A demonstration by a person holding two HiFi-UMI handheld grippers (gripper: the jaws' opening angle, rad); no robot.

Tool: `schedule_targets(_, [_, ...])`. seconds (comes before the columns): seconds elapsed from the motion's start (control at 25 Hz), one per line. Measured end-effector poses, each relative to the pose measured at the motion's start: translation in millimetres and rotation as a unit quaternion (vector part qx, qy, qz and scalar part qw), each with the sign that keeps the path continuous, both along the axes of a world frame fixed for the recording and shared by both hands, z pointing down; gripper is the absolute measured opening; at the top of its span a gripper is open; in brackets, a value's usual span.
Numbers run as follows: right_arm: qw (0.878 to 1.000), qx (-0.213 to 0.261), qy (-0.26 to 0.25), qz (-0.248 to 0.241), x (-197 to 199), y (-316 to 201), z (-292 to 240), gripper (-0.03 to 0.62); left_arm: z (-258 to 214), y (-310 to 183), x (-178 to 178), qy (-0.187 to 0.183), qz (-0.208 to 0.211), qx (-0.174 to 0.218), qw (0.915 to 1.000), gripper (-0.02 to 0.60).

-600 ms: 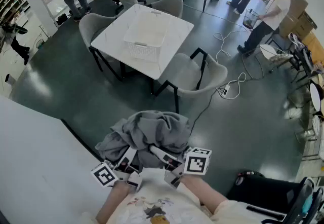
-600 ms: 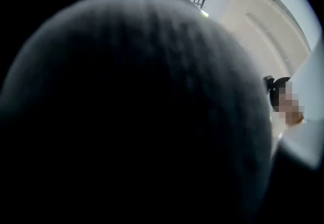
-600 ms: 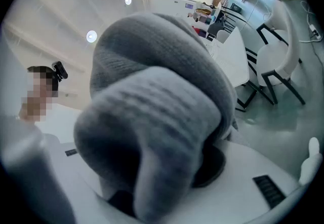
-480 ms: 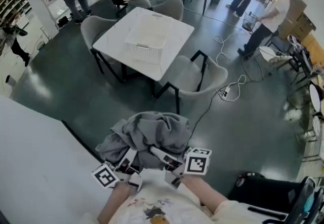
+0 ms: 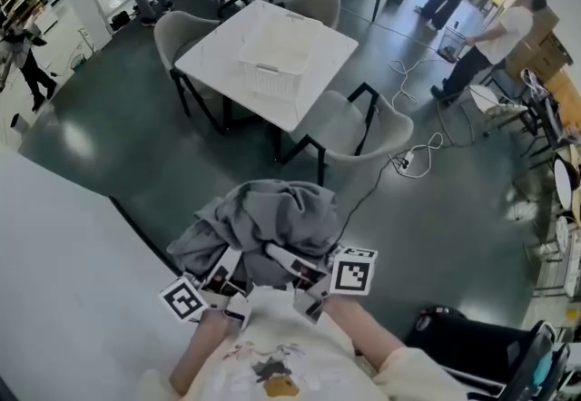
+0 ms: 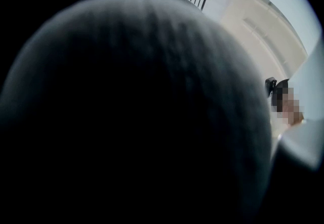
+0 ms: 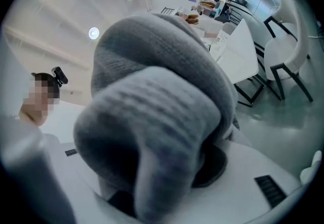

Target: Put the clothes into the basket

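Observation:
A bundle of grey clothes (image 5: pixel 268 225) hangs in the air in front of the person, carried between both grippers. My left gripper (image 5: pixel 225 270) reaches into its lower left side; the jaws are buried in the cloth, and the grey clothes (image 6: pixel 152 106) fill the left gripper view. My right gripper (image 5: pixel 295 270) holds the lower right side, and a thick fold of grey clothes (image 7: pixel 152 132) bulges between its jaws. The white basket (image 5: pixel 272 69) stands on the white table (image 5: pixel 209 54) farther ahead, apart from the bundle.
Grey chairs (image 5: pixel 349 127) ring the table; the nearest one stands between the bundle and the table. A white cable (image 5: pixel 413 159) lies on the dark floor at right. Several people stand at the back. A white surface (image 5: pixel 54 281) lies at left, a black seat (image 5: pixel 472 345) at lower right.
The table and basket sit a little lower and larger in the head view, so the person has come slightly closer. The grey bundle stays held by both grippers.

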State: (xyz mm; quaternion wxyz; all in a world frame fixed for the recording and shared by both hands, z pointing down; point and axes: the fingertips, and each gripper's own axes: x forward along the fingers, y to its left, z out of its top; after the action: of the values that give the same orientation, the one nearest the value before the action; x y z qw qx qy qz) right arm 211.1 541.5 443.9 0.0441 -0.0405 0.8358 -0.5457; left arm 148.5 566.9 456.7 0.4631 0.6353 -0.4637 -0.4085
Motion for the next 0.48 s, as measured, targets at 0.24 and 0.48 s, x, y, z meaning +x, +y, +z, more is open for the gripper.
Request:
schedule_targets(0.24, [1.000, -0.018, -0.016, -0.013, -23.7, 9.8, -2.5, 0.221, 1.2, 12.6, -20.5, 0.012, -0.026, -0.011, 0.9995, 0.291])
schedule_targets(0.48, [0.999, -0.038, -0.007, -0.023, -34.6, 9.9, 18.8, 0.221, 17.9, 13.0, -29.5, 0.028, -0.030, -0.021, 0.9989, 0.291])
